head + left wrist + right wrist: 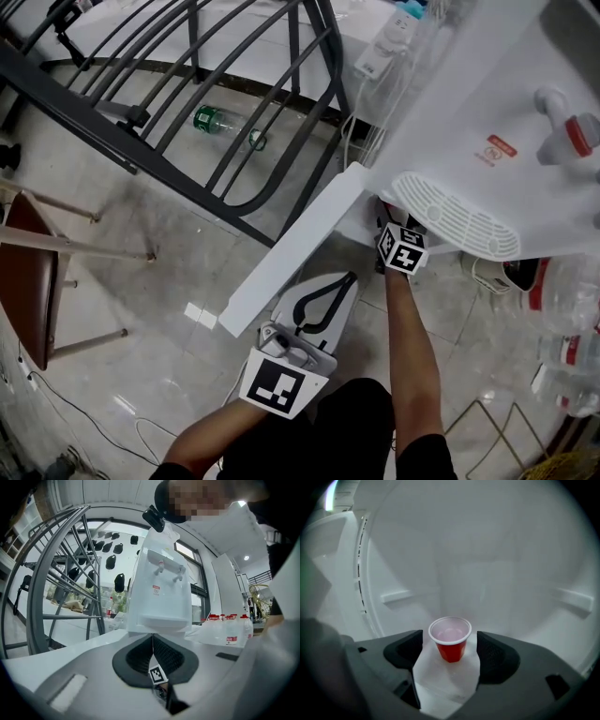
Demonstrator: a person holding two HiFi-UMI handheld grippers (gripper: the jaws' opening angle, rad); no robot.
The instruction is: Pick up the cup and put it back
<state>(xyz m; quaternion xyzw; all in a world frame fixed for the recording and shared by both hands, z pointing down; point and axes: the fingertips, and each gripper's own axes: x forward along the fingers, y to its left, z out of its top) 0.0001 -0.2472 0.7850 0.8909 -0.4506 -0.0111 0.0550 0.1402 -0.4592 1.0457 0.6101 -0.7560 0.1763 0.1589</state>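
A small red cup [450, 645] with a white rim stands upright on the white floor inside the cabinet [497, 569] of a white water dispenser [487, 122]. My right gripper [450, 637] is open, its dark pads [410, 648] either side of the cup with a gap on both sides. In the head view only its marker cube [403, 249] shows, tucked under the dispenser's drip tray; the cup is hidden there. My left gripper [323, 298] hangs low by the open cabinet door [291, 246], shut and empty, and in the left gripper view its pads [140, 657] meet.
A dark metal rack [187, 84] stands to the upper left with a green bottle [217, 122] on the floor under it. A brown chair [33, 272] is at the left edge. Several water bottles [572, 319] crowd the right. A power strip [384, 42] lies behind the dispenser.
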